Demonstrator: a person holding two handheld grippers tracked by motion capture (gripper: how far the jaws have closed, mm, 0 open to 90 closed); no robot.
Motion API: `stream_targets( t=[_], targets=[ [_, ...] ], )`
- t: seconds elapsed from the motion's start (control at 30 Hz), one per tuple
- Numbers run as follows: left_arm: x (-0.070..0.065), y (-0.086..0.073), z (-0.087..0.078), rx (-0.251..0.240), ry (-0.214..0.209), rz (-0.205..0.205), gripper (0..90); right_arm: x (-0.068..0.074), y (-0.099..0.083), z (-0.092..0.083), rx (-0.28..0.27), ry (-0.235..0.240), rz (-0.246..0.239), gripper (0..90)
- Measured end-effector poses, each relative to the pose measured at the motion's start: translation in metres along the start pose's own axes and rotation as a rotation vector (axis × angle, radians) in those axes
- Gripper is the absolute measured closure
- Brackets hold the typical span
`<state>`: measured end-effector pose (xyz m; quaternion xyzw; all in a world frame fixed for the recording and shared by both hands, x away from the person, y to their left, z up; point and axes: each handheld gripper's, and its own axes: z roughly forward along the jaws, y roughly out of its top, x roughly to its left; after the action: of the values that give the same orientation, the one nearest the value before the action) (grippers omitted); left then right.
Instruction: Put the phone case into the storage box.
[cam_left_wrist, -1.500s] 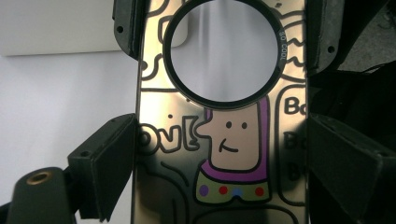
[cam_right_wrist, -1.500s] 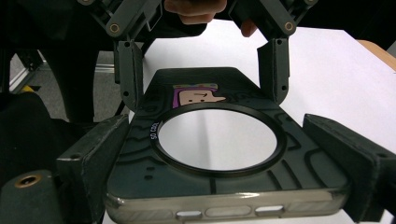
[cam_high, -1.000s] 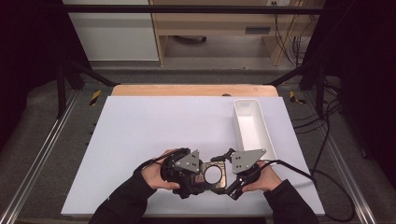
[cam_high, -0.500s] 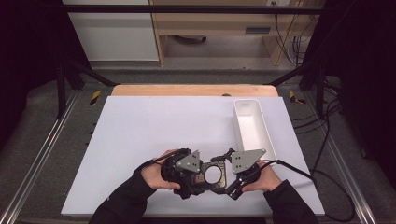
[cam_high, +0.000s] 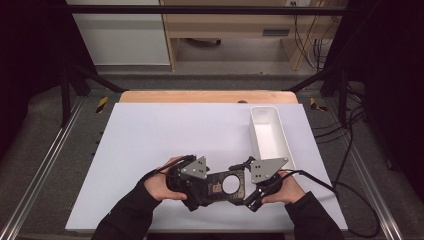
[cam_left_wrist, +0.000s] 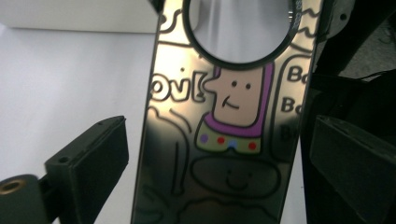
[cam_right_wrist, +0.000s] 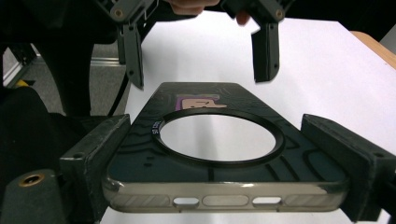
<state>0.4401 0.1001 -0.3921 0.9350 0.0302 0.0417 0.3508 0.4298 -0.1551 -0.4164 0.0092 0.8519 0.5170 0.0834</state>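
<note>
Right gripper (cam_right_wrist: 224, 163): we clamp the bottom end of the dark, glossy plastic phone case (cam_right_wrist: 219, 140) with its cartoon print and round ring, pads on its two long edges.
Left gripper (cam_left_wrist: 224, 154): its jaws have just been opening; they stand clear of the case between them.
Case position: held just above the white table (cam_high: 150, 135), near its front edge.
Handling: we judge it light, thin, somewhat flexible, slick.
Best hold: the long side rims, not the ring.
</note>
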Motion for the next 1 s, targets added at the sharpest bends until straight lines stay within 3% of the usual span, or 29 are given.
stream_targets(
  t=[0.47,1.0],
  targets=[
    [0.003,-0.014,-0.006,0.008,-0.001,-0.041,0.5,-0.004,0.007,-0.013,0.03,0.003,0.019,11.9],
    [0.008,-0.015,0.003,0.125,-0.032,-0.054,0.6,-0.01,0.028,-0.018,0.131,0.036,0.017,12.0]
  ],
)
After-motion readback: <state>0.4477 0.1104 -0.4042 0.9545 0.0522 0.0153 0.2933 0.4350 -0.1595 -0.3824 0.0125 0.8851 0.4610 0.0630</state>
